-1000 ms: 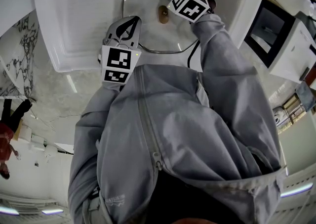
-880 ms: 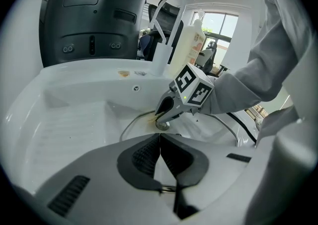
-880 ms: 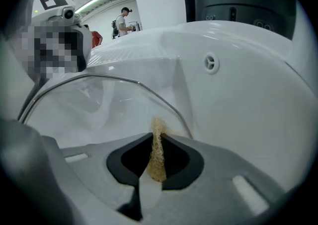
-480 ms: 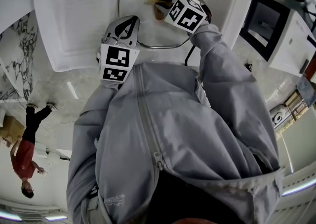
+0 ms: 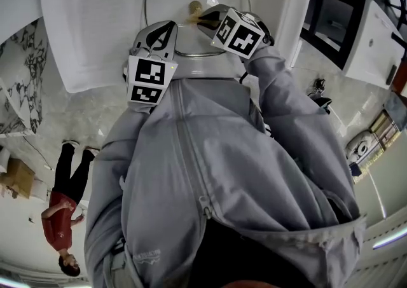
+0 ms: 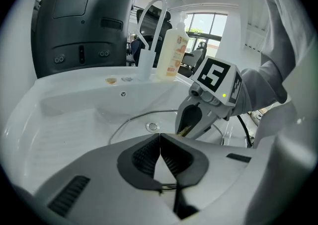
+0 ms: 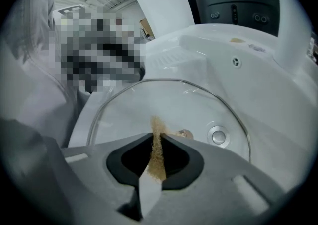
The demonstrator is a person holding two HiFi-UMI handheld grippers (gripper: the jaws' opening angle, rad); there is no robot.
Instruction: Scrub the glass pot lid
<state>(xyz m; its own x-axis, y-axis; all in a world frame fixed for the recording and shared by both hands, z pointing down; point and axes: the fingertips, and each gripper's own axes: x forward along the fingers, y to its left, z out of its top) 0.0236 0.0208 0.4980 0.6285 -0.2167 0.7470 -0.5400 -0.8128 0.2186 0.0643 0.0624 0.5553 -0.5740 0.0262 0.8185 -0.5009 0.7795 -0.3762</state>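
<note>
Glass pot lid [image 7: 149, 100] lies beneath the right claw [image 7: 157, 137] (clamped on tan scrubber [image 7: 157, 162]); left claw [image 6: 160, 137] closed at its rim.

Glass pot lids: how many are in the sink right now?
1. The round clear glass pot lid sits in the white sink, under the right gripper, whose jaws pinch a tan fibrous scrubber. The person's grey sleeves hide the basin's near edge; another could be there.
</note>
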